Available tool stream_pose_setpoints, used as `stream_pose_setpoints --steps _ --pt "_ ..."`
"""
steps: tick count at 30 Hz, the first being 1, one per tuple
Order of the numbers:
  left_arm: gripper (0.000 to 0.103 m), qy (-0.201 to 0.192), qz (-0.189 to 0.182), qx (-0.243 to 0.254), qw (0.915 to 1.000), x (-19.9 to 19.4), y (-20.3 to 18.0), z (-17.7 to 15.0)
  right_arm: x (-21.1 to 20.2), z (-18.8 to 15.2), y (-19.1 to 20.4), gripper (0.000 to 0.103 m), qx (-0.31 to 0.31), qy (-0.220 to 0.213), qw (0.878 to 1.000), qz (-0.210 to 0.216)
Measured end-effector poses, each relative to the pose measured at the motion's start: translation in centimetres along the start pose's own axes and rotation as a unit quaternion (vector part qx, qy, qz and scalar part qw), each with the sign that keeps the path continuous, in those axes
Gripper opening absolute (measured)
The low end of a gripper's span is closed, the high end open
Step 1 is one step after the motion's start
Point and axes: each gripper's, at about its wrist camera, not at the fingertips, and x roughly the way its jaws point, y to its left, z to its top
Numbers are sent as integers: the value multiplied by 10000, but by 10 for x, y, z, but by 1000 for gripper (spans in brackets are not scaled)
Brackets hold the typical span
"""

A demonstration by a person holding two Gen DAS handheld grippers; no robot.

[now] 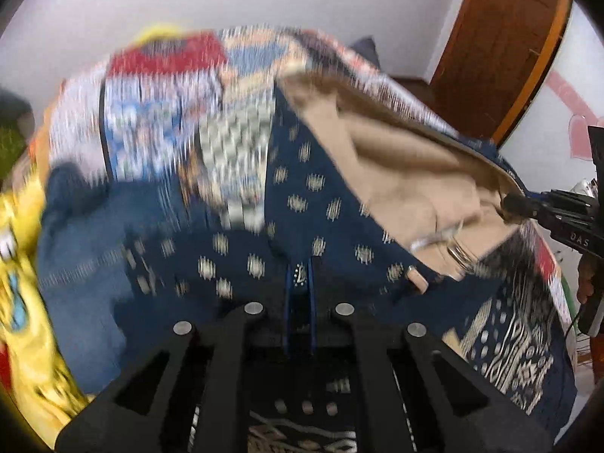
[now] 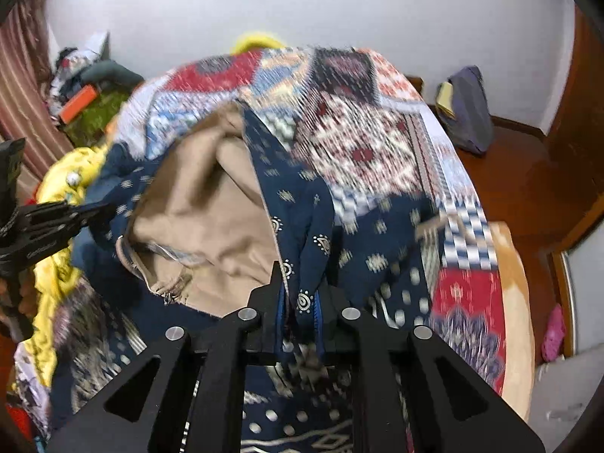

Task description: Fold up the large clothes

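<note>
A large navy garment (image 1: 302, 204) with small cream motifs and a tan lining (image 1: 407, 173) is lifted over the bed. My left gripper (image 1: 301, 275) is shut on a fold of its navy cloth. My right gripper (image 2: 300, 294) is shut on the navy edge next to the tan lining (image 2: 211, 226). The right gripper also shows in the left wrist view (image 1: 528, 204) at the garment's right edge. The left gripper shows in the right wrist view (image 2: 98, 211) at the garment's left edge. The images are motion-blurred.
A patchwork bedspread (image 2: 362, 143) in red, white and blue covers the bed under the garment. Yellow cloth (image 1: 22, 302) lies at the left. A wooden door (image 1: 502, 37) and wooden floor (image 2: 521, 188) are at the right. A dark bag (image 2: 468, 109) leans on the wall.
</note>
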Motion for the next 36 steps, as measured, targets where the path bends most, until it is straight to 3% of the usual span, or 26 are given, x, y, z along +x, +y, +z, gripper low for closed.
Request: stream_pose_setpoints --steps 1,3,5,8,11,15,17,22,26,31,34,35,36 --pt "8 132 -18 -77 9999 6 2 -9 4 -5 -3 26 56 144 9998 -136" --pt "33 345 18 -174 9993 13 6 -23 14 -13 -10 34 166 430 9987 -229" --pt "45 398 14 -231 9989 11 8 -32 15 -20 -17 38 286 570 9979 -81" --pt "45 395 75 -72 9992 2 7 -35 7 -20 -23 40 366 591 9976 -66" --pt "49 148 200 24 9997 -17 7 -25 -14 -17 -17 40 284 346 9990 -29" --pt "61 -287 52 -69 9995 -38 8 1 -34 5 -6 58 136 -158 9998 36" --pt "63 -440 33 -150 9989 -40 9 19 -35 21 3 61 -15 -360 9993 20" --pt "63 -475 86 -422 9979 -13 19 64 -6 58 23 62 -239 -331 9992 -42" --pt "63 -395 -85 -689 9968 17 28 85 36 85 36 62 -349 -86 9993 38" --pt "62 -150 -46 -943 9954 62 36 105 76 106 44 62 -415 186 9990 -30" --pt "50 -90 -162 -1186 9928 80 46 110 96 114 38 61 -171 243 9995 -112" --pt "41 -62 -203 -1227 9922 84 47 111 102 116 35 59 -90 263 9996 -96" --pt "27 -27 -250 -1253 9918 88 47 112 108 117 32 48 -22 318 9994 -94"
